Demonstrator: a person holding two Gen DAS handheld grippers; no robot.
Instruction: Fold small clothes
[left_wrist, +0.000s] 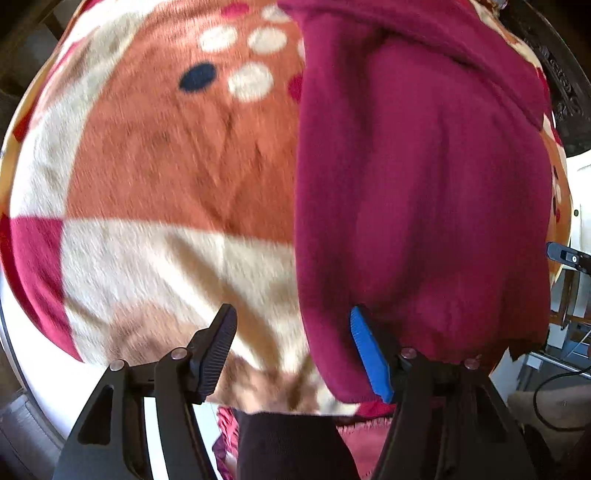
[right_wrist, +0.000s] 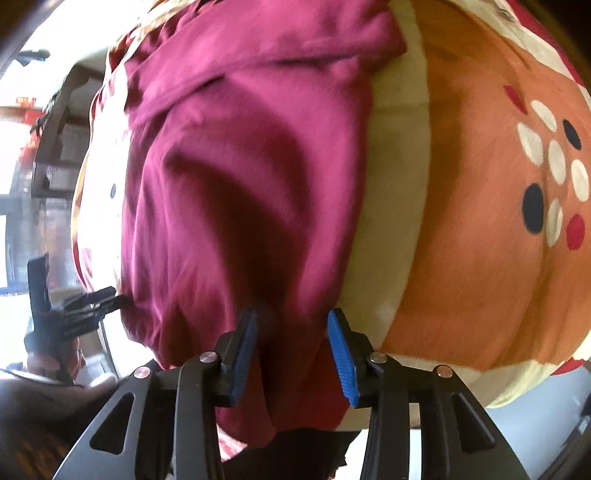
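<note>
My left gripper (left_wrist: 293, 354) stands wide open with nothing between its fingers, its blue pad touching the near left edge of the magenta garment (left_wrist: 417, 192). My right gripper (right_wrist: 291, 354) is also spread, straddling the garment's near hem (right_wrist: 236, 206) without pinching it. The garment lies flat on a patterned orange, cream and red blanket (left_wrist: 159, 177)
</note>
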